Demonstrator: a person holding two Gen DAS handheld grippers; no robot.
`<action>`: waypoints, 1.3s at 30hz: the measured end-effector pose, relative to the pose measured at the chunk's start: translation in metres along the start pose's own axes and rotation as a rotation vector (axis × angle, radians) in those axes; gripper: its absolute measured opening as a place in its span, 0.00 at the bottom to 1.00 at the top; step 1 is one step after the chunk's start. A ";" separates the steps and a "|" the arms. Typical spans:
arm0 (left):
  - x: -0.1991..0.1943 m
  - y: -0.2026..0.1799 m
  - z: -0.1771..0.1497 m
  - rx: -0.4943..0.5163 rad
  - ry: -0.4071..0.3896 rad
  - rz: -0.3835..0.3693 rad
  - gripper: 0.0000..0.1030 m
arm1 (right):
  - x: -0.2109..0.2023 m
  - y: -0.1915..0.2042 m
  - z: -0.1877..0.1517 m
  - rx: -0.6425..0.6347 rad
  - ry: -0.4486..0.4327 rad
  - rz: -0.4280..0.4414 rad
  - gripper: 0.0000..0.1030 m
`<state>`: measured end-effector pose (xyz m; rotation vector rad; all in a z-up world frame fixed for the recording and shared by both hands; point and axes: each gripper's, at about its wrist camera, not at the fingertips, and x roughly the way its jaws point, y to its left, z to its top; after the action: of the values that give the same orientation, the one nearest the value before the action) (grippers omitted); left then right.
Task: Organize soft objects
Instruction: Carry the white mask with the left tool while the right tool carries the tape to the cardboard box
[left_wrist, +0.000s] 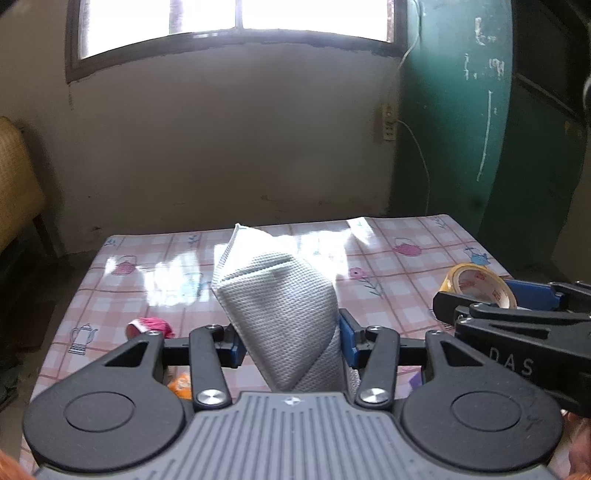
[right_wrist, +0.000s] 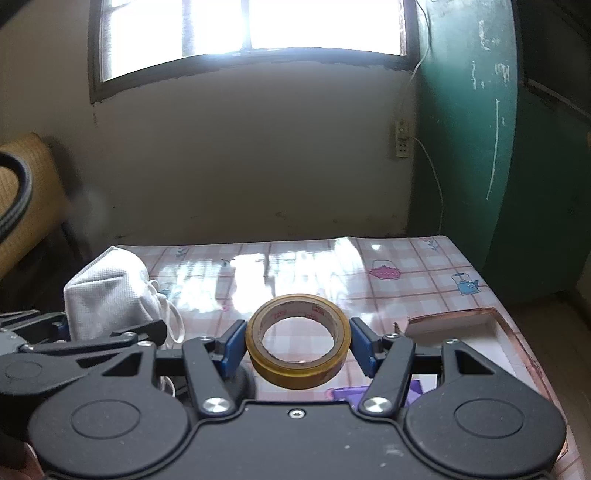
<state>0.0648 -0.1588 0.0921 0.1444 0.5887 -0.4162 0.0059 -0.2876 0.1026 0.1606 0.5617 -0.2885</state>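
Your left hand-held gripper (left_wrist: 291, 341) clamps the face mask (left_wrist: 280, 306) upright; right hand-held gripper (right_wrist: 297, 345) clamps the tape roll (right_wrist: 298, 341), both above the tabletop (right_wrist: 406, 266).

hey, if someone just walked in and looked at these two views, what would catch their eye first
Probably the white face mask standing up between the blue pads of the left tongs, clamped and filling the middle of the left view. Next, the roll of yellowish tape gripped across its width by the right tongs, above the pink checked tablecloth. Behind both, a bright window glares off the glossy cloth.
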 end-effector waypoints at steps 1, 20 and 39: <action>0.002 -0.004 0.001 0.005 0.001 -0.004 0.48 | 0.001 -0.005 0.000 0.002 0.000 -0.003 0.69; 0.022 -0.070 0.007 0.071 0.013 -0.095 0.48 | 0.005 -0.082 0.002 0.037 0.008 -0.088 0.69; 0.055 -0.140 0.001 0.133 0.079 -0.251 0.48 | 0.035 -0.174 -0.001 0.046 0.070 -0.129 0.69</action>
<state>0.0478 -0.3048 0.0596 0.2163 0.6591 -0.6962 -0.0202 -0.4602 0.0700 0.1794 0.6361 -0.4221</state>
